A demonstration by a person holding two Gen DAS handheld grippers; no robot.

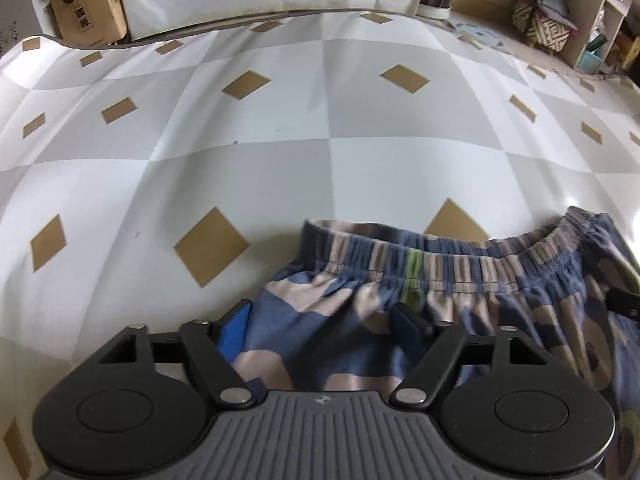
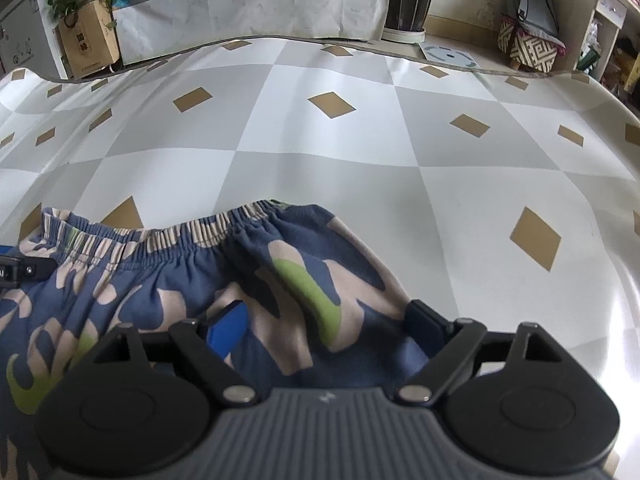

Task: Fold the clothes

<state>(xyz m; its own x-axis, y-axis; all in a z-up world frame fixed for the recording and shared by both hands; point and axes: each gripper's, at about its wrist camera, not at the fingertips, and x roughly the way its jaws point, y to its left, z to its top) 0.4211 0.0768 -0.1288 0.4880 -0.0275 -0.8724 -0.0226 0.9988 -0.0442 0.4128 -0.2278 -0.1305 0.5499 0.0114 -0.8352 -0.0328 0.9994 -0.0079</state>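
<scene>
We see the shorts (image 1: 360, 320) (blue, with beige and green patches) lying on the checked counter (image 1: 280, 160), waistband (image 1: 440, 264) toward the far side. Our left tongs (image 1: 320, 320) stand wide open over the shorts' left part, cloth between the fingers. Our right tongs (image 2: 326, 320) are likewise spread open over the right part, with the fabric bunched between their fingers (image 2: 228, 328).

Left gripper (image 1: 322, 322) and right gripper (image 2: 326, 322): black linkage arms with silver pivot screws, round black discs flanking a ribbed grey housing bearing a small logo; one blue pad (image 2: 226, 330) each.
</scene>
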